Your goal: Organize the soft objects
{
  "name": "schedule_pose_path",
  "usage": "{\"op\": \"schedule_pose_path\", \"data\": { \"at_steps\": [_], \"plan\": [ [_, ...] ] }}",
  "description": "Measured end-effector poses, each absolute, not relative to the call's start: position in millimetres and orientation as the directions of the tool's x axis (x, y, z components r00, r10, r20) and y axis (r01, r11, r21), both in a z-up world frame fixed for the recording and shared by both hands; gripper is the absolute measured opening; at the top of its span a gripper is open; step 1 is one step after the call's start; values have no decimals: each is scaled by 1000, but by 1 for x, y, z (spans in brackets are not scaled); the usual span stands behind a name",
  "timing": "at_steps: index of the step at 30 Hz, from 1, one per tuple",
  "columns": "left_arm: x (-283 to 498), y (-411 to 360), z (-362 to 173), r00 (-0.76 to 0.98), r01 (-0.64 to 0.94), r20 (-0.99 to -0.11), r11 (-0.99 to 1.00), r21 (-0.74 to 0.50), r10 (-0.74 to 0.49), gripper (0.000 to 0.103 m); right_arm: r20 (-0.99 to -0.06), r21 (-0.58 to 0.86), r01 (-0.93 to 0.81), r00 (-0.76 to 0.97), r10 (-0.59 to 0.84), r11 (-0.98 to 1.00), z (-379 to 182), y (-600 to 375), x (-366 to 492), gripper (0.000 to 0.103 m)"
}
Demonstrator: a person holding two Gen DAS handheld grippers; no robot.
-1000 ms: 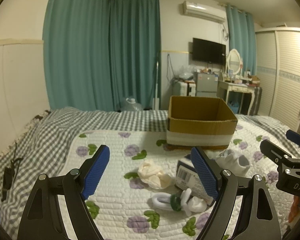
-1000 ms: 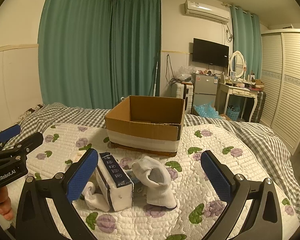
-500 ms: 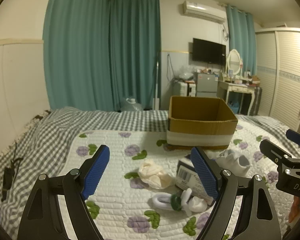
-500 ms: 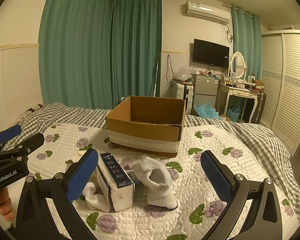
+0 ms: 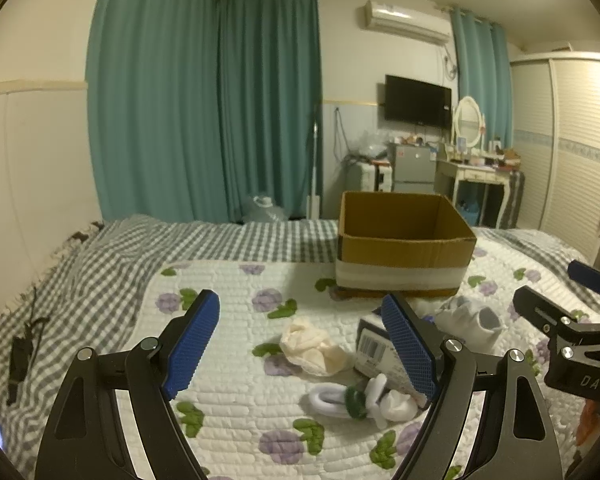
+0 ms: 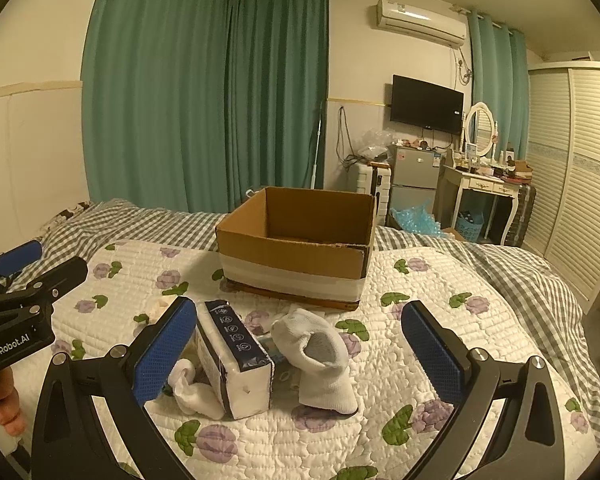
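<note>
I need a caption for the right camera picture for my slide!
Open right tool hovers over a white sock and tissue pack on the bed, cardboard box behind.

Setting: a home bedroom. A bed (image 6: 480, 280) is being covered by a floral quilt (image 6: 380, 432) over gingham bedding (image 5: 100, 264). Teal curtains (image 6: 204, 92) are being hung wall to wall. A wall television (image 6: 427, 104), an air conditioner (image 6: 420, 22), a mirrored dressing table (image 6: 482, 178), a small fridge (image 6: 416, 176) and a louvred wardrobe (image 6: 580, 168) are being kept along the far walls.
</note>
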State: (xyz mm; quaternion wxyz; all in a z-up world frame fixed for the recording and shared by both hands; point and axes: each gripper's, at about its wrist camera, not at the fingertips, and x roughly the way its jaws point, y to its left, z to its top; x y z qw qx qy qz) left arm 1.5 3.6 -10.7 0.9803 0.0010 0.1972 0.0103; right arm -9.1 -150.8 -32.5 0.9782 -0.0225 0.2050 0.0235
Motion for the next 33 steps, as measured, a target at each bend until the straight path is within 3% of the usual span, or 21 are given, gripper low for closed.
{"op": "schedule_pose_path", "data": {
  "at_steps": [22, 27, 30, 33],
  "plan": [
    [45, 13, -86, 804, -56, -587, 995, 87, 96, 85, -644, -52, -191, 757, 113, 980, -120, -114, 66, 102],
    [51, 14, -98, 776, -46, -625, 996, 73, 82, 85, -663, -52, -191, 740, 109, 980, -131, -112, 77, 96],
    [53, 10, -106, 761, -22, -645, 996, 84, 71, 85, -668, -50, -195, 736, 112, 980, -132, -112, 80, 86],
    [55, 6, -116, 737, 9, -675, 997, 71, 41, 85, -668, -37, -205, 733, 129, 978, -131, -114, 78, 59]
  ]
}}
